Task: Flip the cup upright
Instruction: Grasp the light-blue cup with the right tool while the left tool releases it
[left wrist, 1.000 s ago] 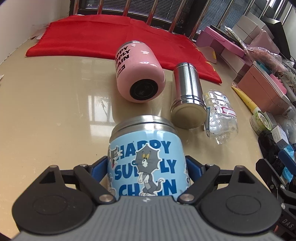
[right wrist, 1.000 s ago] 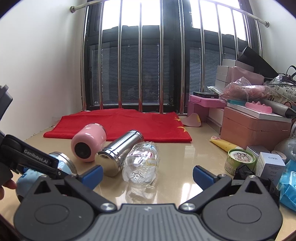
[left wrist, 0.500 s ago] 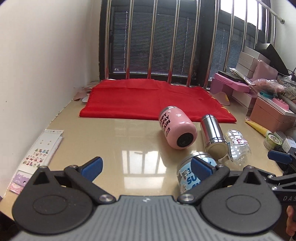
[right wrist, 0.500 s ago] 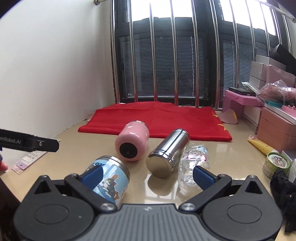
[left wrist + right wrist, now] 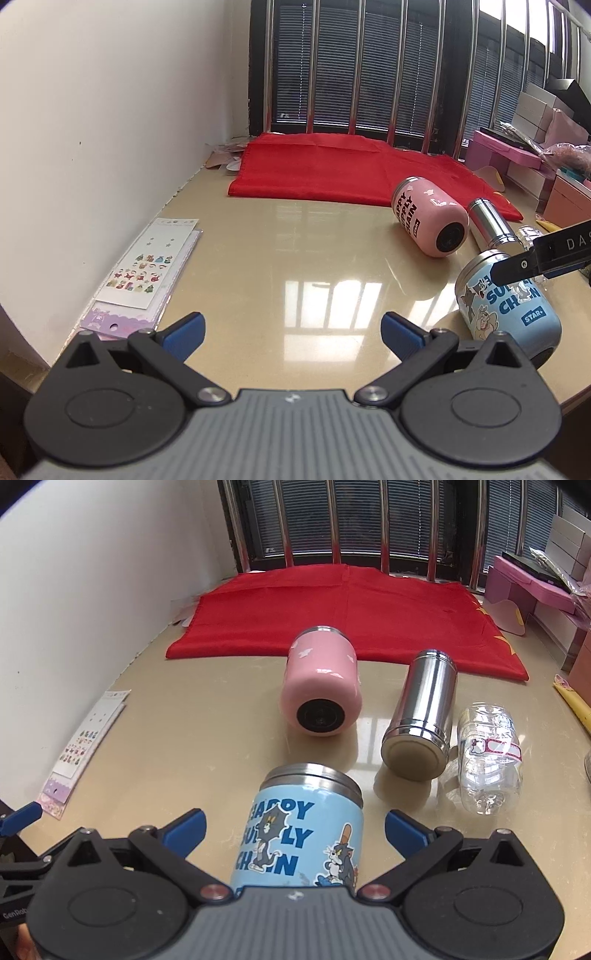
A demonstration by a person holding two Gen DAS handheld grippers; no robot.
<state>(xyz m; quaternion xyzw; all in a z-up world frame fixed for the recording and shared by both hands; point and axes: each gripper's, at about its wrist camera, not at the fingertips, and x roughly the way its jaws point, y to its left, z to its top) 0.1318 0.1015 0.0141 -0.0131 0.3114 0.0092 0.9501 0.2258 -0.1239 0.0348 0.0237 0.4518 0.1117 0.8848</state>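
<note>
A light blue cartoon cup [image 5: 299, 834] with a steel rim lies on its side on the beige table, rim pointing away. My right gripper [image 5: 295, 829] is open, its blue fingertips on either side of the cup without touching it. In the left wrist view the same cup [image 5: 506, 306] lies at the right, partly behind the right gripper's black finger [image 5: 543, 254]. My left gripper [image 5: 291, 330] is open and empty over bare table, to the left of the cup. A pink cup [image 5: 319, 690] lies on its side beyond the blue one.
A steel flask [image 5: 421, 720] and a clear plastic bottle [image 5: 487, 753] lie on their sides to the right. A red cloth [image 5: 343, 616] covers the far table. Sticker sheets [image 5: 147, 266] lie by the left wall. Pink boxes [image 5: 532, 587] stand at the right.
My left gripper let go of the blue cup and drew back to the left. My right gripper moved in and down, so its open fingers now straddle the cup.
</note>
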